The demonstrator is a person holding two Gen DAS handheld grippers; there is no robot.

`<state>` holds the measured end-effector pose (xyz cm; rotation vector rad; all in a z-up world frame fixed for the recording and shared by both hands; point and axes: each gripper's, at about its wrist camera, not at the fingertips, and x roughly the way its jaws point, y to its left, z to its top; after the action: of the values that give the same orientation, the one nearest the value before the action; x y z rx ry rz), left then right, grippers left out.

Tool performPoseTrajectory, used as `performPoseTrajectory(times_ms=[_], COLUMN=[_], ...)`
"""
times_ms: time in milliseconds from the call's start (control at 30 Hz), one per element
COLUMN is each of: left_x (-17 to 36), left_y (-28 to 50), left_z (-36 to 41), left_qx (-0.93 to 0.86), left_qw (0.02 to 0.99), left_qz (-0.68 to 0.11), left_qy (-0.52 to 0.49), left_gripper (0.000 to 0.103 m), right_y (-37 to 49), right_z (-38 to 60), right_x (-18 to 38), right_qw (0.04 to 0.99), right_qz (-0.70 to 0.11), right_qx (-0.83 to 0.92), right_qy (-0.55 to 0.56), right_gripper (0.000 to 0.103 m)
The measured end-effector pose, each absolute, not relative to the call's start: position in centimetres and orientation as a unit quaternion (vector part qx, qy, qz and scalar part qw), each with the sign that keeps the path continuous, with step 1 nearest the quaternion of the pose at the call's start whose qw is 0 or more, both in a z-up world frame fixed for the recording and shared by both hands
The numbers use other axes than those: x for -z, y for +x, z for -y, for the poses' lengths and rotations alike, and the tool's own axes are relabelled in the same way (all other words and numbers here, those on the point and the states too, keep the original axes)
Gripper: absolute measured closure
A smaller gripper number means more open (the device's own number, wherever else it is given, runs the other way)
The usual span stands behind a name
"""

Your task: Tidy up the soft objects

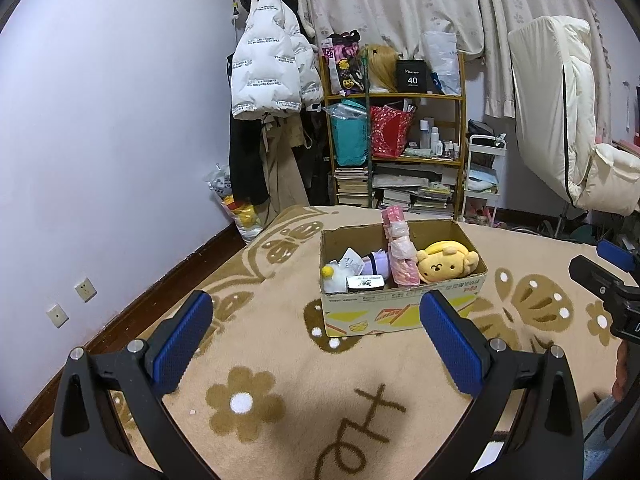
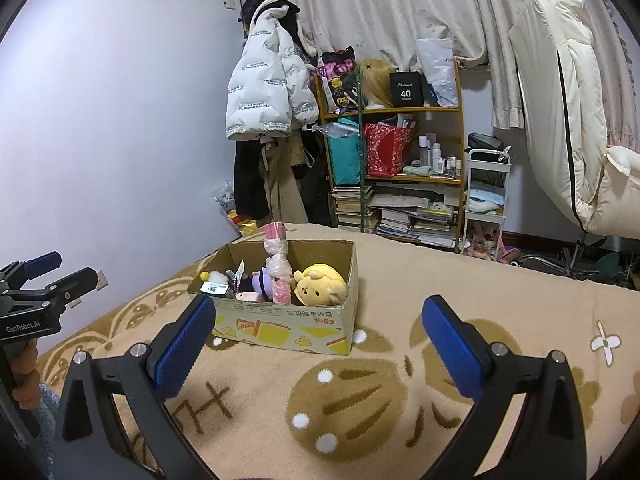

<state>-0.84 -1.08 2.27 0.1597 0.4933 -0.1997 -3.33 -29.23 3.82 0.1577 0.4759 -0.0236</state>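
Note:
A cardboard box (image 1: pixel 404 312) (image 2: pixel 280 326) stands on a beige blanket with brown flowers (image 1: pixel 280 360) (image 2: pixel 440 320). In it lie a yellow plush toy (image 1: pixel 446 266) (image 2: pixel 322 285), a pink wrapped bundle (image 1: pixel 400 252) (image 2: pixel 278 268) that sticks up over the rim, a purple and white doll (image 1: pixel 378 264) (image 2: pixel 256 280) and a white plush with a yellow ball (image 1: pixel 334 276). My left gripper (image 1: pixel 316 312) is open and empty, a little in front of the box. My right gripper (image 2: pixel 318 316) is open and empty, in front of the box. Each gripper shows at the edge of the other's view: the right one (image 1: pixel 604 280), the left one (image 2: pixel 44 280).
A yellow shelf (image 1: pixel 460 120) (image 2: pixel 460 140) with bags, bottles and stacked books stands behind the bed. A white puffer jacket (image 1: pixel 268 68) (image 2: pixel 264 92) hangs at the wall. A white cart (image 2: pixel 486 200) and a cream padded chair (image 2: pixel 568 120) stand at the right.

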Motion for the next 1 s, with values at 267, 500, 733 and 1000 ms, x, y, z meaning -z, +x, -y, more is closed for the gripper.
performPoseTrajectory(times_ms=[267, 500, 733, 1000], left_x=[-2.09, -2.05, -1.99, -1.94], left_y=[-0.81, -0.85, -0.82, -0.87], left_z=[1.06, 1.30, 1.46, 1.53], left_qx=[0.098, 0.100, 0.105, 0.105], left_qw=[0.961, 0.960, 0.958, 0.958], left_qz=[-0.244, -0.246, -0.251, -0.251], left_qy=[0.084, 0.088, 0.089, 0.090], left_gripper=[0.001, 0.001, 0.001, 0.001], right_y=[-3.40, -3.33, -3.55, -3.68], right_z=[29.30, 29.27, 29.40, 29.67], right_x=[-3.78, -3.74, -3.80, -3.81], right_qw=[0.969, 0.969, 0.969, 0.970], right_qz=[-0.235, -0.234, -0.234, -0.231], right_qx=[0.008, 0.010, 0.010, 0.014], right_qy=[0.079, 0.080, 0.080, 0.074], right_gripper=[0.000, 0.000, 0.000, 0.000])
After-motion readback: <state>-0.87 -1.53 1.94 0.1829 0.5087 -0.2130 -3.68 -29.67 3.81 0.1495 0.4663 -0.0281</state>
